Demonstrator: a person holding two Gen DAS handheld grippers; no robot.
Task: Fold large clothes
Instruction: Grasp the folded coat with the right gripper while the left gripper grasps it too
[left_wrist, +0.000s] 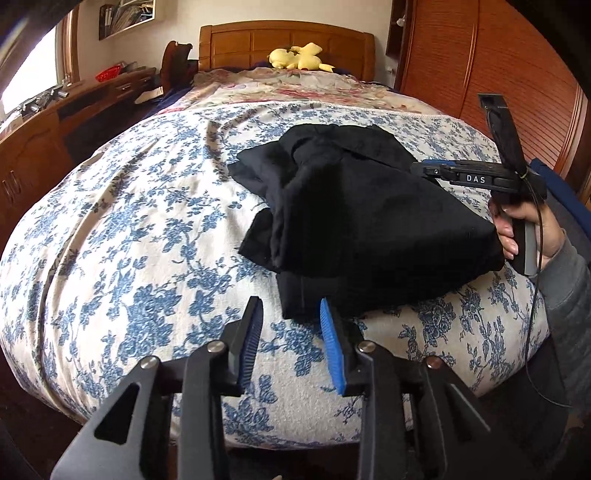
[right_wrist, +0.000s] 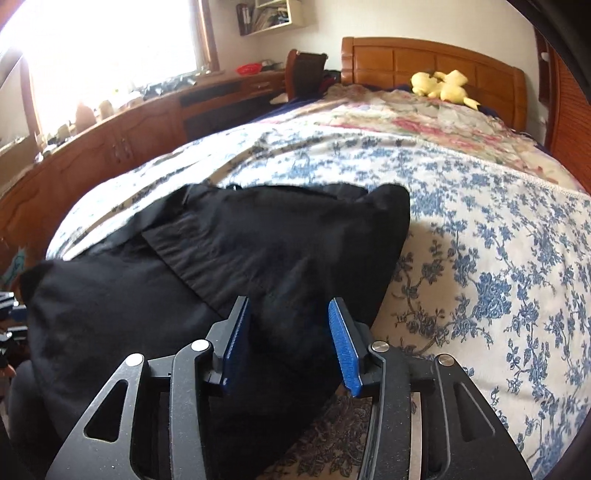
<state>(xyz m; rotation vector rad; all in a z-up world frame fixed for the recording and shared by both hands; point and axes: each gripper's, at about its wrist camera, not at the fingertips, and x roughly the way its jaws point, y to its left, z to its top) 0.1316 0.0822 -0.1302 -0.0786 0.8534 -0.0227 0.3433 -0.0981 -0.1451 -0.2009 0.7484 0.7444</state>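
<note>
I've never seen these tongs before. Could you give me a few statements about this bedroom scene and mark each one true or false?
1. The crumpled black garment lies on the blue-flowered bedspread. True.
2. The left tongs are clamped on the garment. False: they are open, just short of its near edge.
3. A yellow plush toy sits by the wooden headboard. True.
4. The garment is folded into a neat square. False: it is bunched and rumpled.
5. The right tongs are open, black cloth between the pads. True.
</note>
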